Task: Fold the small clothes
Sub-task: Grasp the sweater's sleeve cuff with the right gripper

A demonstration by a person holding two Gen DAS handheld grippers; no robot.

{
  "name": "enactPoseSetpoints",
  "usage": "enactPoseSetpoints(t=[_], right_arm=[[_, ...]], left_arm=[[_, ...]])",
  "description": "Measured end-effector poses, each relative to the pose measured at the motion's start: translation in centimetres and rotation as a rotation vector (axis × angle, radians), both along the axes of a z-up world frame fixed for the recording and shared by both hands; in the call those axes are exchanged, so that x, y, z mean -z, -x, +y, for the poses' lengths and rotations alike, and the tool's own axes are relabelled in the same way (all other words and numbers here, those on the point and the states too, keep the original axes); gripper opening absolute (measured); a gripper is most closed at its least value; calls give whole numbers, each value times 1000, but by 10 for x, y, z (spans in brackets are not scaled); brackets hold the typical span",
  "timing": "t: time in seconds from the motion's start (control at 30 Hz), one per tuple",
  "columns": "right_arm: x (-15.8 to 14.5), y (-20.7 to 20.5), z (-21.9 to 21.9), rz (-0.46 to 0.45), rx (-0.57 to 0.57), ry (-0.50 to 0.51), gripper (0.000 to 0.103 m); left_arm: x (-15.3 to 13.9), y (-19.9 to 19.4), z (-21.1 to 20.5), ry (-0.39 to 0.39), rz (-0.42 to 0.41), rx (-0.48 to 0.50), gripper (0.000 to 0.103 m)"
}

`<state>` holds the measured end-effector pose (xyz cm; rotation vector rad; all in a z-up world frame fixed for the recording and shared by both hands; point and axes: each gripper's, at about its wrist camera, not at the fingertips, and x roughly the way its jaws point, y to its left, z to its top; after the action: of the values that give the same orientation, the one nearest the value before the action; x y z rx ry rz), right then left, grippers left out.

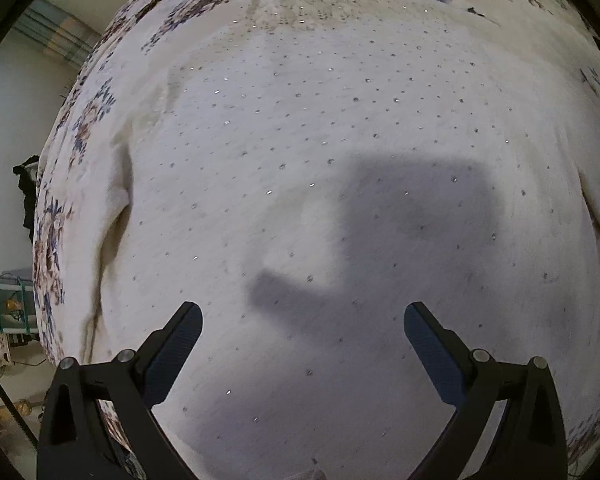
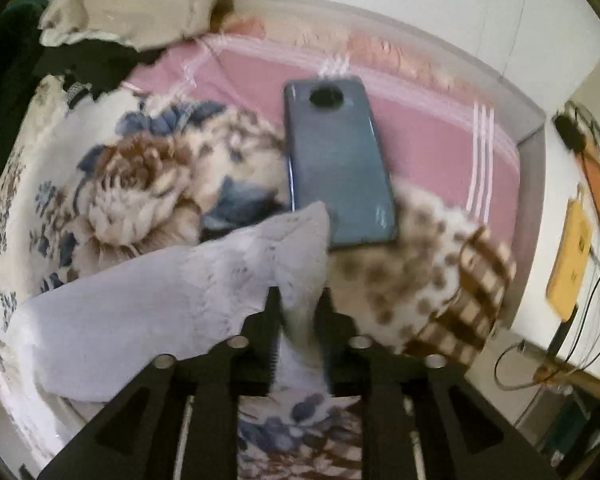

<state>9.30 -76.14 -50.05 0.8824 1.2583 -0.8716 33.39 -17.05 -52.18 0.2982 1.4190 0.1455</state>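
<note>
Left wrist view: the left gripper (image 1: 302, 322) hangs wide open over the white garment (image 1: 320, 140), spread flat on the floral blanket (image 1: 80, 128), its left edge rumpled.

Right wrist view: the right gripper (image 2: 298, 300) pinches the garment's corner, just beside a phone (image 2: 336, 160) near the bed's edge.

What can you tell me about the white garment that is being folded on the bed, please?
The white garment is a soft knit dotted all over with small shiny studs. It lies spread nearly flat on the floral blanket, under the open left claw. The right claw pinches one corner, which overlaps a blue-grey phone.
</note>
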Motion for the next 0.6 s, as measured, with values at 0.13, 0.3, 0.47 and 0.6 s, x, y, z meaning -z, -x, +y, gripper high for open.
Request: enactPoseSetpoints(t=[0.13, 0.3, 0.47, 0.6], right_arm=[[-5, 44, 1, -119, 216, -54, 52], [40, 78, -1, -265, 453, -233, 53], [60, 71, 1, -334, 552, -182, 50], [56, 56, 10, -366, 554, -137, 14]], left_arm=[[8, -5, -4, -3, 5, 9, 103], [22, -12, -2, 1, 29, -27, 103], [29, -20, 1, 1, 32, -60, 103], [28, -24, 5, 13, 31, -75, 103]])
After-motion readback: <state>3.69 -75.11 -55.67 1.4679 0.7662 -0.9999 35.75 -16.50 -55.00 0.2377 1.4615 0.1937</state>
